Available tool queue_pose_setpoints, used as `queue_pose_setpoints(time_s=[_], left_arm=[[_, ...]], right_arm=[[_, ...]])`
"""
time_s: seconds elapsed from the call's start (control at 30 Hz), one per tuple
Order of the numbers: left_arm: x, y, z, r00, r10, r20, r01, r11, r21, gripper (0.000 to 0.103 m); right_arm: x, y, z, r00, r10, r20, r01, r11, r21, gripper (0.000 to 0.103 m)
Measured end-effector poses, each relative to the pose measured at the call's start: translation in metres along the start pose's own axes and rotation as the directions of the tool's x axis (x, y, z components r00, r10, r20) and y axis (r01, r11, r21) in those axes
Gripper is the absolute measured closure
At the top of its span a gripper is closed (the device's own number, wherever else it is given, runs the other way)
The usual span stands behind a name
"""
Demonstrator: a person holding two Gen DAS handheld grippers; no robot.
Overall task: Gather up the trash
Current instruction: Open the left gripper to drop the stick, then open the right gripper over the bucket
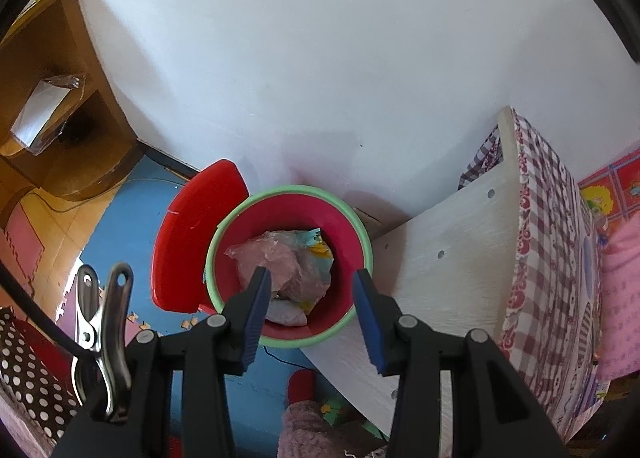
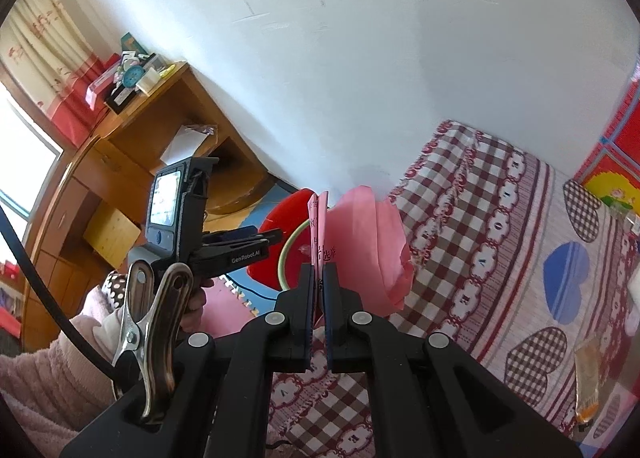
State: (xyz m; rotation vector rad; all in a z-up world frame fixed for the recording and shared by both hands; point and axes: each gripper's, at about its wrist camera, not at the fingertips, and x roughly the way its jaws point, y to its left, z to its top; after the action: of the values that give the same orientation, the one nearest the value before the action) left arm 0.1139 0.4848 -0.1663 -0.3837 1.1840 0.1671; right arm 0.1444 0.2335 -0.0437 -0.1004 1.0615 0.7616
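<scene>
Over the bed (image 2: 500, 218), right tool (image 2: 319, 282) pinches pink paper (image 2: 368, 242) (seemingly upright); left tool (image 1: 310, 290) gapes empty.

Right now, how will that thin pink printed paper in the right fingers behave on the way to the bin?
The thin pink printed paper is probably light and floppy: it curls over beyond the pinch. Held only at one edge by the right gripper, it may flutter or tear if snagged.

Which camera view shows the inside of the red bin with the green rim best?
The left wrist view: it looks down into the bin, so the crumpled plastic trash inside is plain. The right wrist view shows only a part of its rim, because the pink paper hides the rest.
</scene>
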Motion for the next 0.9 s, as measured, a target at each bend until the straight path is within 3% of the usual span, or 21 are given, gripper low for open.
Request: queue_pose_setpoints(time_s=[0.57, 0.9], left_arm=[[-0.043, 0.036, -0.022, 0.999, 0.039, 0.027, -0.037, 0.996, -0.087, 0.059], [-0.057, 0.056, -0.027, 0.998, 0.057, 0.039, -0.051, 0.989, -0.14, 0.059]], right_arm=[[0.06, 0.051, 0.017, 0.993, 0.101, -0.055, -0.105, 0.991, -0.079, 0.098], [0.108, 0.067, 0.025, 0.991, 0.074, -0.113, -0.087, 0.989, -0.116, 0.098]])
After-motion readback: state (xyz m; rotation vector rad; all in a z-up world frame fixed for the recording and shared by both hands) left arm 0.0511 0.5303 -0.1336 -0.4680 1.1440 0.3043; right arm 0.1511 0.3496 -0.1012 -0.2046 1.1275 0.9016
